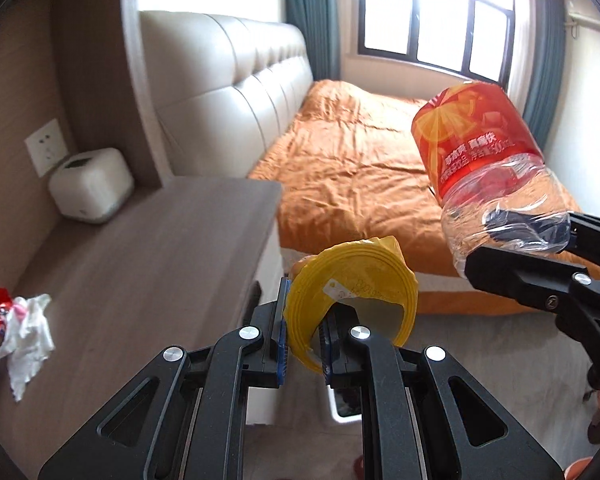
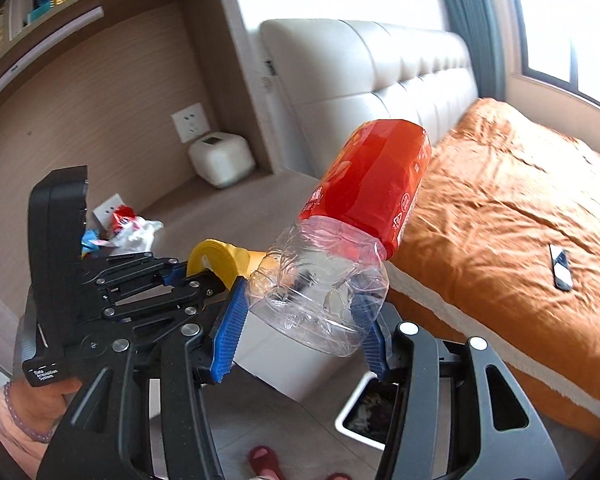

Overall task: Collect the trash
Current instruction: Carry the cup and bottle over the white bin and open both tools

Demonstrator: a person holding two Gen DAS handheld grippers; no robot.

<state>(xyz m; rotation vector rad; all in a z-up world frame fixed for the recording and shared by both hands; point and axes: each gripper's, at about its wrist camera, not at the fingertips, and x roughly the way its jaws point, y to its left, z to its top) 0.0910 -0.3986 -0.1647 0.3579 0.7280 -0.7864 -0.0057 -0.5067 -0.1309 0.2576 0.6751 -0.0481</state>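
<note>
Crumpled wrappers [image 1: 18,322] on the desk [image 1: 140,264], bed [image 1: 360,152] right of it, bin [image 2: 370,408] on floor between

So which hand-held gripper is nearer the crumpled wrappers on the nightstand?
Left. The left hand-held gripper, holding the yellow lid, is beside the wrappers; the right is further, toward the bed.

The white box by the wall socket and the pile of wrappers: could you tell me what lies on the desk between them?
Nothing: bare desk top runs from white box to wrappers, clearest in the left wrist view.

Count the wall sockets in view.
2. One socket is on the wall above the white box; the other sits lower, behind the wrappers on the counter. More may be hidden.
</note>
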